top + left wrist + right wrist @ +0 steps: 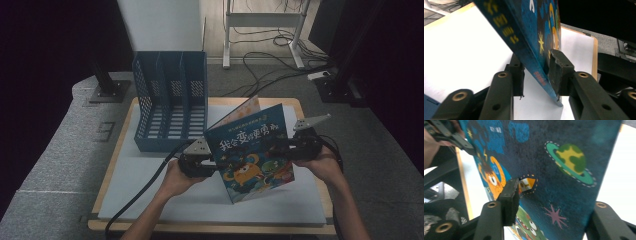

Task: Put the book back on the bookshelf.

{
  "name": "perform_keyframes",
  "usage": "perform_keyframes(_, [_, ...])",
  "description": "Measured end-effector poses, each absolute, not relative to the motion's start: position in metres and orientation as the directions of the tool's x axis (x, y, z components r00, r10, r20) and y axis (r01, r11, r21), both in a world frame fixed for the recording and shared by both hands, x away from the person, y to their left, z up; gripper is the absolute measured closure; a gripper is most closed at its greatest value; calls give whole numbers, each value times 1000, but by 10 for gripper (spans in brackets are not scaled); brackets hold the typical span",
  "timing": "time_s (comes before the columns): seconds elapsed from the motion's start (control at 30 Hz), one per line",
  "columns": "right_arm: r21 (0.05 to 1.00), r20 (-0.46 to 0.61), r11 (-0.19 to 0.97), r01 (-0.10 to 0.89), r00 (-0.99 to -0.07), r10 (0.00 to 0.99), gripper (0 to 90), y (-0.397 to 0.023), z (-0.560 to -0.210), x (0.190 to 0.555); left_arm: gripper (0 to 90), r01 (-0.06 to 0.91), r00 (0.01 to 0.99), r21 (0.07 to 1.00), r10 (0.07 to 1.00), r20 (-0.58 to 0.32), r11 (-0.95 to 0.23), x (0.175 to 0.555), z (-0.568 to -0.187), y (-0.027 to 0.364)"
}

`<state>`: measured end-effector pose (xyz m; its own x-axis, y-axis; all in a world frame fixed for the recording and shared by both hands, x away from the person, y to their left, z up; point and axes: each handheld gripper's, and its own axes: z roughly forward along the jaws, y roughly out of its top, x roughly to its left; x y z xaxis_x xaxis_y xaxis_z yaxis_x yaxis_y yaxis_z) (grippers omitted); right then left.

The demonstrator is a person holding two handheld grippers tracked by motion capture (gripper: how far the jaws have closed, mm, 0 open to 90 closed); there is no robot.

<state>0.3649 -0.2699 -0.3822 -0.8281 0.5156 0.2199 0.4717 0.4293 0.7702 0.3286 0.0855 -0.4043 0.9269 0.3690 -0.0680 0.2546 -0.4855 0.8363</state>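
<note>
The picture book [255,150] stands tilted above the tabletop [120,150] in the lower middle of the high view, its blue cover with an orange cartoon creature facing me and the pages fanning open a little at the top. It hangs between my two tools, lifted off the white mat [150,200] that covers the tabletop.

At the book's left edge, my left tool [212,164] has the spine side between its jaws. In the left gripper view the book [531,37] runs down the middle of the frame, with one pad [557,67] pressed flat against the cover and the other jaw close behind the back face, so this tool is gripping the book.

On the right, my right tool [280,145] reaches in at the book's right edge. In the right gripper view the cover [554,170] takes up most of the frame; the left pad [510,195] sits in front of the cover, but I cannot tell whether it presses on it.

Behind the book, in the upper left of the high view, a blue file rack [170,100] with three slots stands on the mat, well apart from both tools.
</note>
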Motion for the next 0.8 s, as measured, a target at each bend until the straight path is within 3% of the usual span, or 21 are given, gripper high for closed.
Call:
perform_keyframes(0.23, [747, 198, 446, 493, -805, 559, 455, -269, -385, 368, 711, 283, 923, 824, 372, -95, -491, 334, -402, 85])
perform_keyframes(0.4, [757, 184, 450, 474, -815, 550, 440, -263, -385, 371, 755, 239, 920, 827, 392, -25, -510, 330, -387, 89])
perform_keyframes(0.5, [805, 111, 440, 398, -830, 546, 419, -253, -386, 370, 807, 187, 920, 842, 391, 30, -506, 324, -374, 97])
perform_keyframes(0.6, [796, 164, 434, 422, -840, 517, 414, -247, -388, 377, 807, 210, 917, 827, 398, 18, -522, 324, -373, 99])
perform_keyframes(0.8, [805, 158, 425, 414, -840, 519, 405, -248, -399, 378, 805, 207, 917, 828, 398, 21, -521, 325, -383, 98])
